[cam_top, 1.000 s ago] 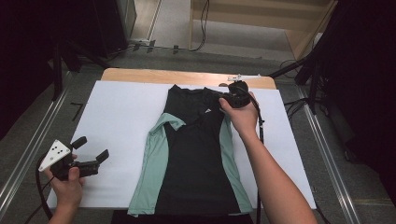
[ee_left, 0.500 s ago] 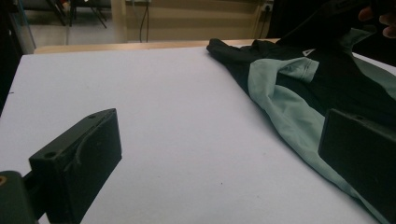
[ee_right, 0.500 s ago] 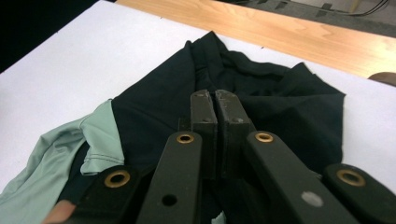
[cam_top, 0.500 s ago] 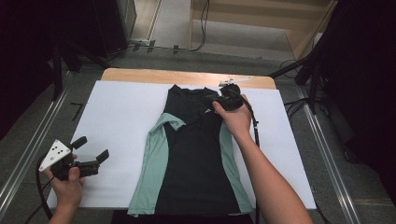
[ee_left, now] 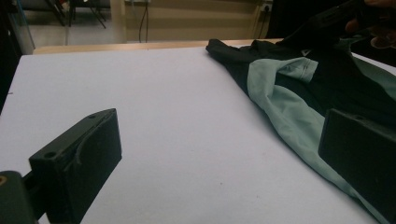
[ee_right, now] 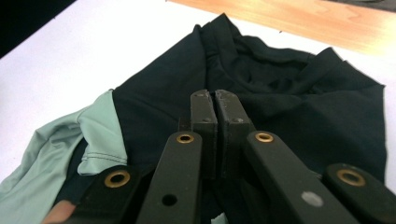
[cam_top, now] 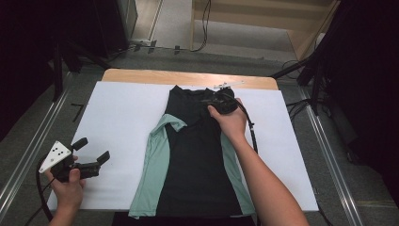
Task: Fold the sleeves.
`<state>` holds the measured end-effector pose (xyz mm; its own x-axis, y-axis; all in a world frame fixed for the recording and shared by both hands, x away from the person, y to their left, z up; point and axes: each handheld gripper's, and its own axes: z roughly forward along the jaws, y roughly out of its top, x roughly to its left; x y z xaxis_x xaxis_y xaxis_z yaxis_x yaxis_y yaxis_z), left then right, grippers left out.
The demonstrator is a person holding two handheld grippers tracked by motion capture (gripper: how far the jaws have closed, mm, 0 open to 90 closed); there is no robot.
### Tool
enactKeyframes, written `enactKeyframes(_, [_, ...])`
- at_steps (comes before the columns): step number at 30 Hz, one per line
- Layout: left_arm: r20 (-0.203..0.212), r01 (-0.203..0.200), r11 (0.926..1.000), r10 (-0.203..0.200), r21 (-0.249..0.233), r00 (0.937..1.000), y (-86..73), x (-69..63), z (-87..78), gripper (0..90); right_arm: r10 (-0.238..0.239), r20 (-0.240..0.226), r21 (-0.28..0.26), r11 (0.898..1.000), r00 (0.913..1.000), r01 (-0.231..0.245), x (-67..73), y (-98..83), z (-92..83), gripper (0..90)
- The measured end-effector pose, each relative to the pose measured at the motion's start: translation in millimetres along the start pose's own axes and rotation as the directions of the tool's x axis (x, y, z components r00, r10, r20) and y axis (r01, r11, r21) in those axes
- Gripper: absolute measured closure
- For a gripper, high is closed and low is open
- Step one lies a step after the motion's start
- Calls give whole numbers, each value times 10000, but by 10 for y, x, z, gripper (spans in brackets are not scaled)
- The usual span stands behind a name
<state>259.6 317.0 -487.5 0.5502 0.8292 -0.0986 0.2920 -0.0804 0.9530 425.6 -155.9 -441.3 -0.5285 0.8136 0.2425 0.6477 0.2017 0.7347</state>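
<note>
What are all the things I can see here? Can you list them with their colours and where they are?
Shirt: one, black with mint-green sides, flat along the middle of the sheet.
Sheet: one, white, covering the tabletop.
Table: one, light wood, its far edge past the sheet.
Left gripper: one, black with a grey plate, jaws open, over the sheet's near left part.
Right gripper: one, black, jaws shut, nothing between them, over the shirt's collar end.
Hands: two, one on each gripper.

Left of shirt (cam_top: 197,155): bare white bench (cam_top: 122,117), open passage.
Right of shirt: narrower bare strip.
In the way: right hand-held gripper (cam_top: 217,101) and forearm (cam_top: 263,179) over the shirt.
</note>
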Motion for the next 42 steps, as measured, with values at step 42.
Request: enactKeyframes(42, [24, -8, 10000, 8, -24, 10000, 1, -2, -1, 0, 55, 781, 1102, 9938, 9969, -142, -19, -252, 428, 856])
